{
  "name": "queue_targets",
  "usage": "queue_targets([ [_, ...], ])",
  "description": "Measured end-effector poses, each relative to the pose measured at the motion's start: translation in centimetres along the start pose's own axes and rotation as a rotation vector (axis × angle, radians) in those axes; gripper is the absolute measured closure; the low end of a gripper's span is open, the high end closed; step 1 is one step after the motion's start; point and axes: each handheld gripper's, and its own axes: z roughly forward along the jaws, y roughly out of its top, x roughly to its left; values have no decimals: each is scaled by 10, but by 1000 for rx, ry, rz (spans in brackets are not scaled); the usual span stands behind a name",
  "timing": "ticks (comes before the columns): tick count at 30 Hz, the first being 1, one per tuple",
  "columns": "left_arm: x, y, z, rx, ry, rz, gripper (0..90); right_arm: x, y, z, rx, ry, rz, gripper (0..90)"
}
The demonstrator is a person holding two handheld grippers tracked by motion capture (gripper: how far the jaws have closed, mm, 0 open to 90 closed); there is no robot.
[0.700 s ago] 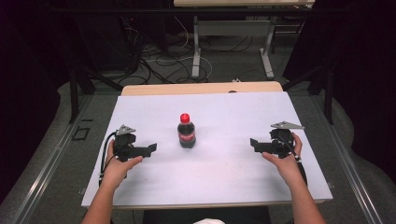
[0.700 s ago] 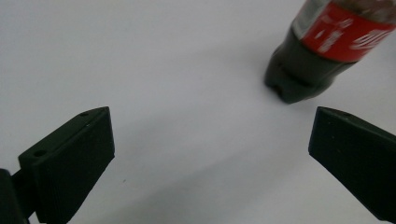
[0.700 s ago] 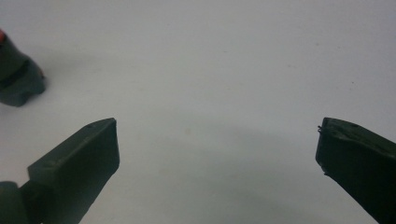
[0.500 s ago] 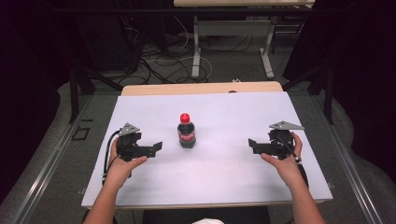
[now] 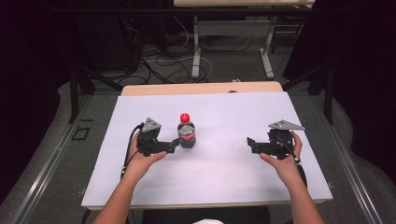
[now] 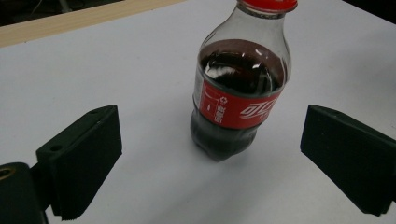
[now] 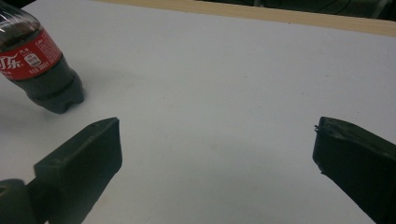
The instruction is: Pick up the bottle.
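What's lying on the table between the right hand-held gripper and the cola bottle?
Nothing: in the high view, bare white tabletop separates the right hand-held gripper from the red-capped plastic cola bottle.

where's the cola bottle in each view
High view: cola bottle upright at table centre, just right of the left tongs.
Left gripper view: centre, ahead of the open jaws.
Right gripper view: top left corner, cap cut off.
Shared landmark: its red label.
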Motion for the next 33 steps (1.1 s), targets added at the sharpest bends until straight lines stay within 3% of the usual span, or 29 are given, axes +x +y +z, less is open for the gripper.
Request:
queue_targets([
  [14, -12, 10, 38, -20, -47, 33, 188, 4, -1, 4, 15, 21, -7, 36],
  [18, -17, 10, 46, 0, -32, 68, 215, 6, -2, 5, 18, 23, -5, 36],
  [20, -16, 9, 48, -2, -24, 68, 228, 6, -2, 5, 17, 25, -4, 37],
  [23, -14, 7, 51, -16, -29, 36, 264, 6, -2, 5, 7, 18, -11, 41],
  [27, -12, 3, 57, -1, -44, 16, 263, 6, -2, 5, 8, 17, -7, 50],
  [33, -12, 2, 61, -8, -37, 25, 268, 7, -3, 5, 20, 24, -6, 55],
])
